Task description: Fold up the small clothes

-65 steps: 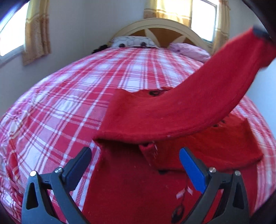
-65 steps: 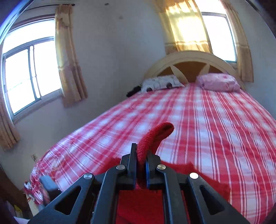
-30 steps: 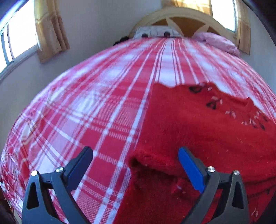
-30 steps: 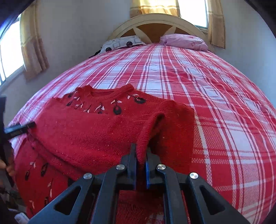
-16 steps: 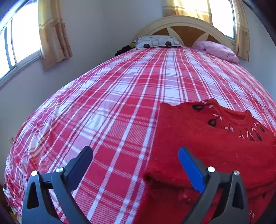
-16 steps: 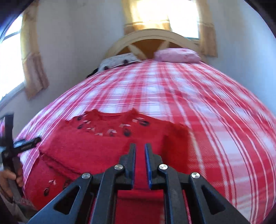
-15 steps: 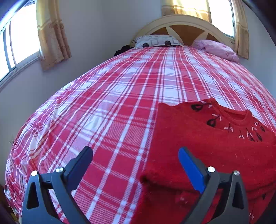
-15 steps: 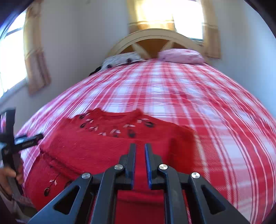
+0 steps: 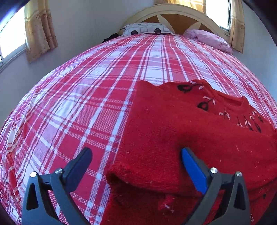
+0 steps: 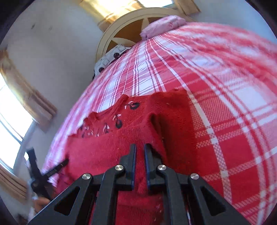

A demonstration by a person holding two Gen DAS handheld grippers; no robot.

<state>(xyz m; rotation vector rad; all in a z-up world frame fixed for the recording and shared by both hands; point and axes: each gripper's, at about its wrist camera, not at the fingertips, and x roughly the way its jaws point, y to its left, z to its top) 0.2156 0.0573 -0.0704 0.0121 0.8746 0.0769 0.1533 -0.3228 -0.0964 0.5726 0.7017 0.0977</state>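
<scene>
A small red knitted sweater (image 9: 181,124) with black and white embroidery at the neck lies on the plaid bed, one sleeve folded across its chest. My left gripper (image 9: 136,155) is open and empty, hovering over the sweater's left edge and the folded sleeve end. In the right wrist view the sweater (image 10: 110,147) lies below my right gripper (image 10: 139,147), whose jaws stand a narrow gap apart with nothing between them. The left gripper (image 10: 50,170) shows at the lower left of that view.
The bed is covered by a red and white plaid sheet (image 9: 103,83). A patterned pillow (image 9: 145,29) and a pink pillow (image 9: 209,39) lie at the wooden headboard (image 9: 173,15). Curtained windows flank the bed; a wall runs along its left side.
My right gripper let go of the sleeve, which now lies across the sweater's chest, and the gripper has tilted. My left gripper has moved closer over the sweater's left edge.
</scene>
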